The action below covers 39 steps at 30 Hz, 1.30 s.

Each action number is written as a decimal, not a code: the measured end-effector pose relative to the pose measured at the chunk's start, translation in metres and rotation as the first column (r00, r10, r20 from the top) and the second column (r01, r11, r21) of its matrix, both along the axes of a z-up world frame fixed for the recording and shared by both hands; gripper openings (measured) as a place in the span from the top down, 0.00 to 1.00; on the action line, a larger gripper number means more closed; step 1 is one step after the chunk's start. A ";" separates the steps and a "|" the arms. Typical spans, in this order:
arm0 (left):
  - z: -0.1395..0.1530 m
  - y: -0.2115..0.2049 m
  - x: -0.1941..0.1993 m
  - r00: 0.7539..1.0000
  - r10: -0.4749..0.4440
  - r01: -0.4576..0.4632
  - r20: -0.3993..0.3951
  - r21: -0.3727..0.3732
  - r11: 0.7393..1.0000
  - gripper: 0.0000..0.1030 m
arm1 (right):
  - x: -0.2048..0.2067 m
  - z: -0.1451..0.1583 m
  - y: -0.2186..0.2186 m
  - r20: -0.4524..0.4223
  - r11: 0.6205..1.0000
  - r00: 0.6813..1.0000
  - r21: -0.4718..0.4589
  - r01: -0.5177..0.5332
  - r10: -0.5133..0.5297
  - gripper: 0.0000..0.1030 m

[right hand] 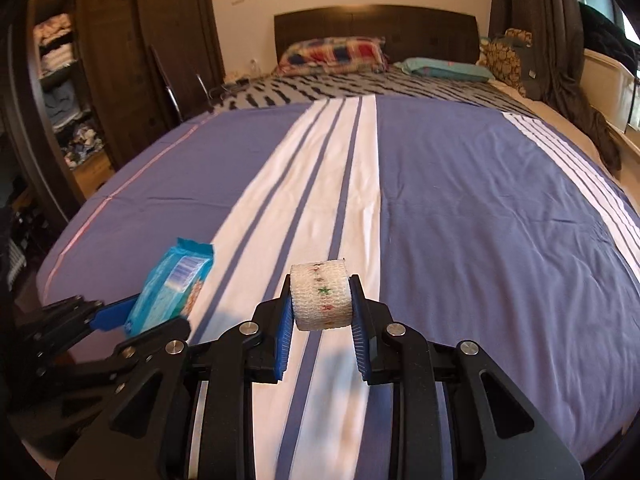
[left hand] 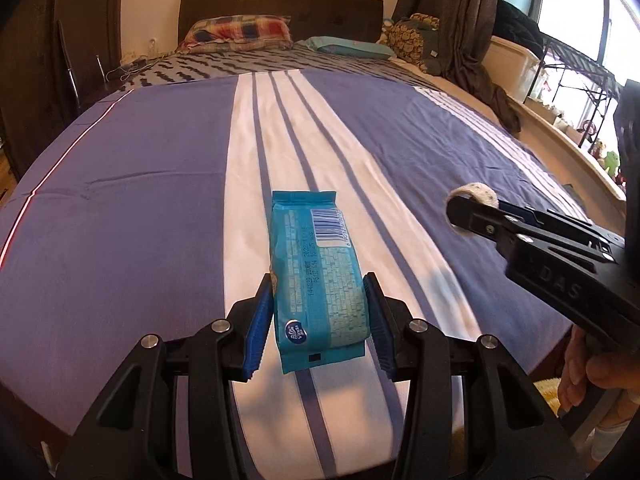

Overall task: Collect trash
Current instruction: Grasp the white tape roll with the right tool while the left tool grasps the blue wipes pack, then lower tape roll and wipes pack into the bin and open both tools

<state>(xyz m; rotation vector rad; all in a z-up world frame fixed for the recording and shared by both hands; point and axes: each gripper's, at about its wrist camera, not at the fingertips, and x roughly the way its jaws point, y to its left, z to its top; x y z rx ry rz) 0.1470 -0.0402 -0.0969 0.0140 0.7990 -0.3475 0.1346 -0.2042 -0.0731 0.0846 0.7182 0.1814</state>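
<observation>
My left gripper [left hand: 318, 284] is shut on a teal tissue packet [left hand: 316, 272] and holds it above the bed's white stripe. The packet also shows in the right wrist view [right hand: 172, 288], at the lower left, between the left gripper's fingers [right hand: 112, 316]. My right gripper [right hand: 320, 284] is shut on a white mesh bandage roll [right hand: 322, 300] with small coloured marks, held above the bed. In the left wrist view the right gripper [left hand: 472, 216] reaches in from the right with the roll [left hand: 478, 194] at its tip.
A bed with a purple and white striped cover [left hand: 160, 184] fills both views. Pillows [left hand: 240, 34] lie by the dark headboard [right hand: 376, 24]. A wardrobe [right hand: 120, 60] stands to the left. Curtains [left hand: 452, 8], a window ledge and a rack [left hand: 576, 80] are to the right.
</observation>
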 end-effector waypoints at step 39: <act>-0.221 0.009 -0.157 0.864 -0.030 0.062 -0.503 0.046 0.997 0.59 | -0.158 -0.209 0.023 -0.493 0.998 0.868 0.009 -0.059 0.055 0.74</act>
